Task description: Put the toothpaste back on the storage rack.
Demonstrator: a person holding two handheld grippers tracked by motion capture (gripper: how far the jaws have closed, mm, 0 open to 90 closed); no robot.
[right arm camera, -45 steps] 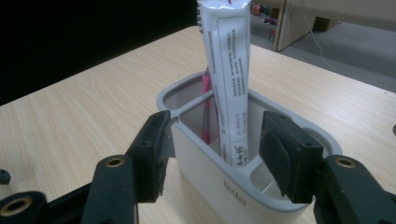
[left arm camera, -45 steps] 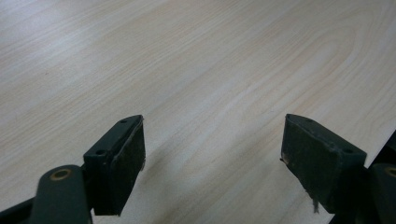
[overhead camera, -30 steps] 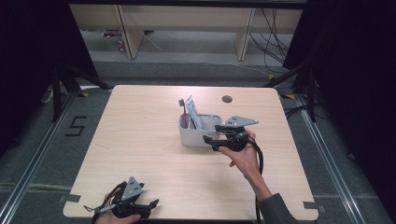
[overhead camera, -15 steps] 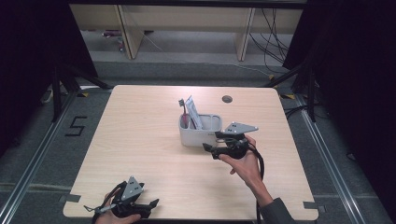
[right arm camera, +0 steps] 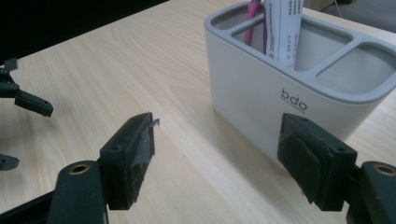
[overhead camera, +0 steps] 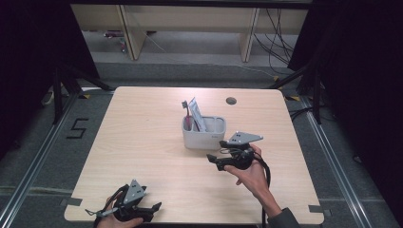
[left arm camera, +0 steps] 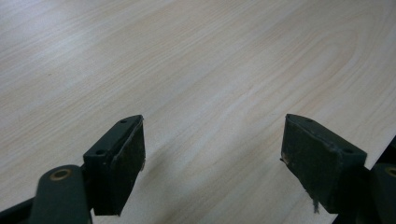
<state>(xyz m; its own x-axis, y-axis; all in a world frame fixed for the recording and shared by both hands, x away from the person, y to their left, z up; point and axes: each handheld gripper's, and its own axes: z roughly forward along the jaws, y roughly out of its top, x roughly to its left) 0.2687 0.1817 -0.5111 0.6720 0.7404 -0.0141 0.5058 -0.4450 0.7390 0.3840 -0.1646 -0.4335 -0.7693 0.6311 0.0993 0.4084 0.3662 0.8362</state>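
Note:
A pale grey holder (overhead camera: 203,135) with three compartments stands mid-table. A pink toothbrush (overhead camera: 186,115) and a white tube (overhead camera: 196,115) lean in its left compartments; its right compartment is bare. My right gripper (overhead camera: 214,161) hovers just in front of the holder, pointing left. In the right gripper view the holder (right arm camera: 261,93), the tube (right arm camera: 284,28) and the toothbrush (right arm camera: 254,16) are close ahead. The right gripper (right arm camera: 219,163) has just been opening its jaws, and nothing is between them. My left gripper (overhead camera: 154,211) rests open by the front edge, over bare wood (left arm camera: 187,56).
A round cable hole (overhead camera: 231,100) sits near the table's far edge. Dark curtains flank the table, and shelving legs and cables lie on the floor beyond it. The left gripper (right arm camera: 30,135) shows far off at the left of the right gripper view.
My right gripper has drawn back from the holder's front right corner toward the person. The holder and the left gripper have stayed put.

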